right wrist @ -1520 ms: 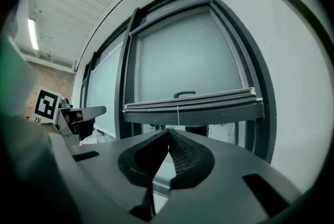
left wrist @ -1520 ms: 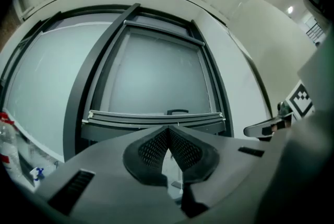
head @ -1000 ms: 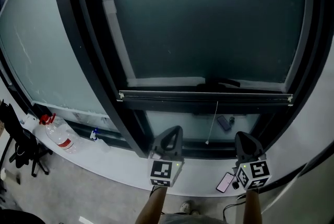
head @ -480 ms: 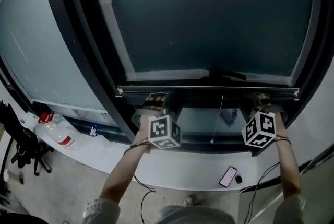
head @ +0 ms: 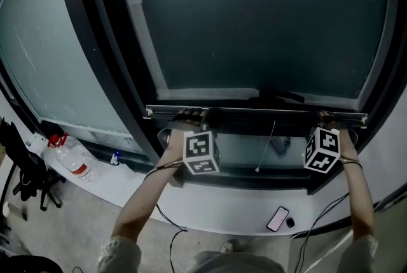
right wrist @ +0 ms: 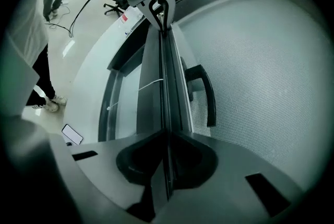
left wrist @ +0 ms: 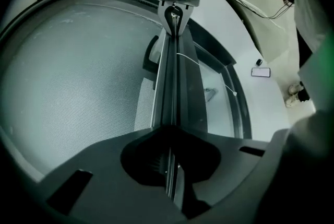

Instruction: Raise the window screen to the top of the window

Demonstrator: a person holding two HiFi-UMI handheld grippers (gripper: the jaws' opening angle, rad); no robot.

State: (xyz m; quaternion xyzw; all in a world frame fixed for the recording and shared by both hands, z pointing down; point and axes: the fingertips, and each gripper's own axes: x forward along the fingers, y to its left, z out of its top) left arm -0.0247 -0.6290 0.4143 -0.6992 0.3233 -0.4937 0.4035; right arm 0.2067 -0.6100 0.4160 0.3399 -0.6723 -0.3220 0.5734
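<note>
Sill [head: 216,207]: white ledge under the window; a phone [head: 276,219] lies flat on it toward the right, and a clear water bottle [head: 70,161] with a red cap lies on it far to the left.
Forearms [head: 147,196]: both reach up and forward, one to each gripper, with cables trailing from them.
Left gripper [left wrist: 170,163]: jaws clenched on the screen's bottom bar [head: 254,111] near its left end — the bar runs straight through the gap between them.
Right gripper [right wrist: 167,157]: jaws clenched on the same bar near its right end.
Bottom bar: level and low in the window, just above the lower frame, with a strip of uncovered glass beneath it.
Pull cord [head: 267,146]: thin and white, hanging from the bar between the two grippers.
Window screen [head: 254,17]: dark fine mesh, covering the pane from the bar upward.
Handle [right wrist: 206,93]: black, on the far side of the bar — near its middle.
</note>
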